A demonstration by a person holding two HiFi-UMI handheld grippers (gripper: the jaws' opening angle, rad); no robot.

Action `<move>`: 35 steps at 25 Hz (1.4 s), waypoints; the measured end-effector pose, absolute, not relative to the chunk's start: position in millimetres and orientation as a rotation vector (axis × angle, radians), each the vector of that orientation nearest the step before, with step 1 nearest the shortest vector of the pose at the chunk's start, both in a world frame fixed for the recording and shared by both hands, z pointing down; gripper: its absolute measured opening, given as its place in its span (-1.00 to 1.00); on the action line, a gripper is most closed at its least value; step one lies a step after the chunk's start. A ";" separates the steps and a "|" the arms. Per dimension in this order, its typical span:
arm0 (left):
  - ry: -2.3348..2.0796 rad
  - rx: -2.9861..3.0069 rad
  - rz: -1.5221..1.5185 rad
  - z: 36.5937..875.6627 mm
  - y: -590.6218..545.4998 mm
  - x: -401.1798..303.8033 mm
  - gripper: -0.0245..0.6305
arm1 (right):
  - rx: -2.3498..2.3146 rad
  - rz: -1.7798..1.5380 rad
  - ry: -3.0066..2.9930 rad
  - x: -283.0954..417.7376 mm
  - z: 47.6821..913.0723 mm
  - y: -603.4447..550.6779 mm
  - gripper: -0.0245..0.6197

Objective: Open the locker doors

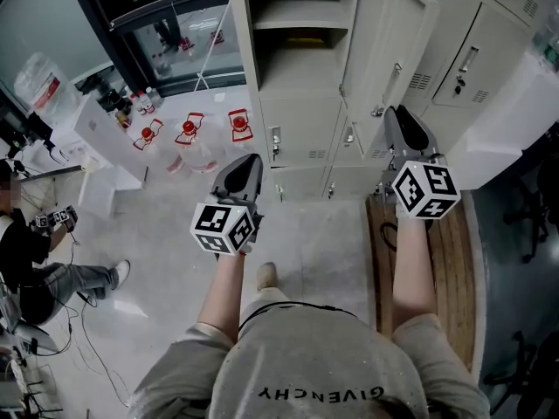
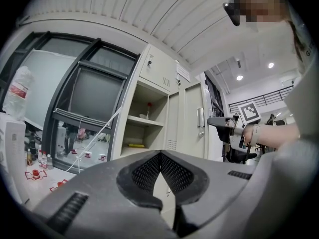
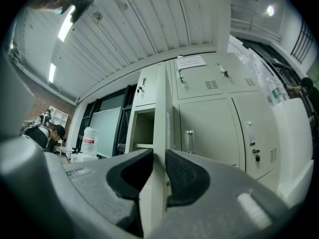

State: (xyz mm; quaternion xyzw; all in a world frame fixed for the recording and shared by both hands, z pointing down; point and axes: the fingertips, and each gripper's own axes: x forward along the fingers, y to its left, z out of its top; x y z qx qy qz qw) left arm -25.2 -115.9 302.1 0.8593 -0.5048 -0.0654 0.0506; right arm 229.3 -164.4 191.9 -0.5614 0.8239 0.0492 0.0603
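Gripping the free edge of the tall locker door (image 3: 160,98), my right gripper (image 3: 158,156) has its two pads pressed on either side of the thin metal sheet. The door stands swung out towards me, so the right gripper view shows it edge-on. I hold it at the edge because that is the part farthest from the hinge, where I judge a small pull swings the whole panel most easily.

To the left of the door, the compartment behind it is open, with a shelf (image 2: 144,121) in plain sight. To its right, the neighbouring doors (image 3: 209,128) are closed flat, each with its handle, and one has a key hanging in its lock (image 3: 256,156). I take it that one door is nearly done and several are left.

My left gripper (image 2: 159,154) is clenched with nothing in it, its tips meeting. It hangs level in front of the bank of lockers (image 1: 297,129), well apart from the door. That looks sensible, since it stays out of the door's swing and is ready for the lower doors.

What I need to watch is the thin edge slipping out of the pads if I pull at an angle.
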 end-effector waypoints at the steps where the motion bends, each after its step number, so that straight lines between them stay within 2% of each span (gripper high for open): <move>1: -1.538 2.614 -0.199 302.1 -115.9 -26.2 -0.93 | -1.706 0.146 2.488 230.9 191.5 -164.7 -0.68; 5: -1.540 2.609 -0.194 302.6 -114.8 -27.7 -0.93 | -1.732 0.145 2.453 237.2 189.1 -162.5 -0.69; 10: -1.542 2.604 -0.190 305.1 -116.4 -28.7 -0.93 | -1.785 0.257 2.420 236.1 186.0 -150.8 -0.59; 18: -1.538 2.589 -0.172 314.2 -120.8 -37.3 -0.93 | -1.747 0.356 2.456 207.0 204.5 -127.6 -0.58; 35: -1.480 2.525 -0.075 389.5 -169.8 -68.2 -0.93 | -1.539 0.051 2.706 102.6 335.6 -167.0 -0.62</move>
